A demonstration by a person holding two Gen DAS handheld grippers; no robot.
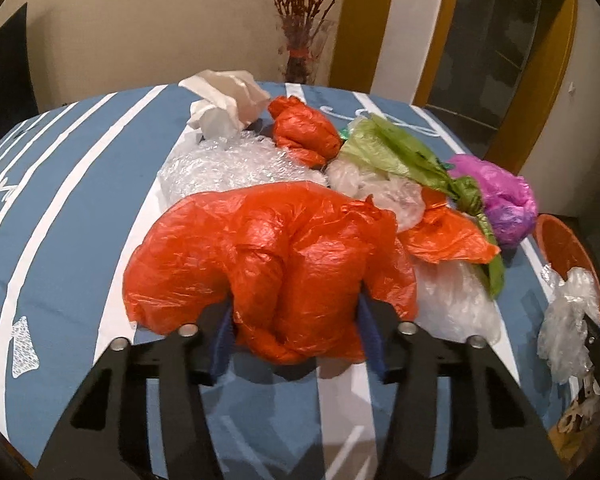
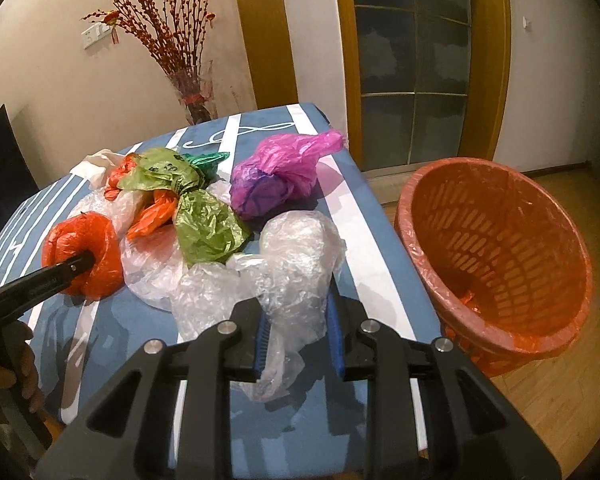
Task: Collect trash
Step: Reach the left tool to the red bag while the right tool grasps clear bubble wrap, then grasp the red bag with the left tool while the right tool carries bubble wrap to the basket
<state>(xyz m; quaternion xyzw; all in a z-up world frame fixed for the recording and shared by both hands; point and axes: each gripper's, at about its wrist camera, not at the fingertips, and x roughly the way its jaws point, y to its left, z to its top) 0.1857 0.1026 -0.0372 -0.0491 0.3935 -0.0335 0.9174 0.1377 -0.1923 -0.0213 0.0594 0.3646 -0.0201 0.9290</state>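
Left gripper (image 1: 296,320): at the bottom middle of the left wrist view, its blue pads pinch the near fold of a big red bag (image 1: 272,256), which bulges out on both sides of the jaws.
Right gripper (image 2: 296,332): at the bottom middle of the right wrist view, pressed onto a crumpled clear bag (image 2: 284,264), with a loose tail of film hanging below the pads.
Basket (image 2: 500,260): an orange slotted bin at the right of the right wrist view, off the table edge, tilted mouth toward the camera, lined with thin film and nearly empty.
Table (image 1: 60,216): a blue cloth with white stripes, still heaped with trash.
Remaining trash: a purple bag (image 2: 268,180) in the upper middle, a green bag (image 2: 204,224) left of it, a small red bag (image 1: 304,132), a white wad (image 1: 224,104) and bubble wrap (image 1: 228,164) toward the top of the left wrist view.
Step in hand: I judge both grippers have a bag and the carry to the basket comes next.
How to do it well: keep both grips firm, lift clear of the pile so no neighbouring film drags along, bring the clear bag over the basket mouth first since it is nearer, and let go only once the trailing tail is inside the rim.
Risk: the thin plastic may slip from the pads or snag the green bag.
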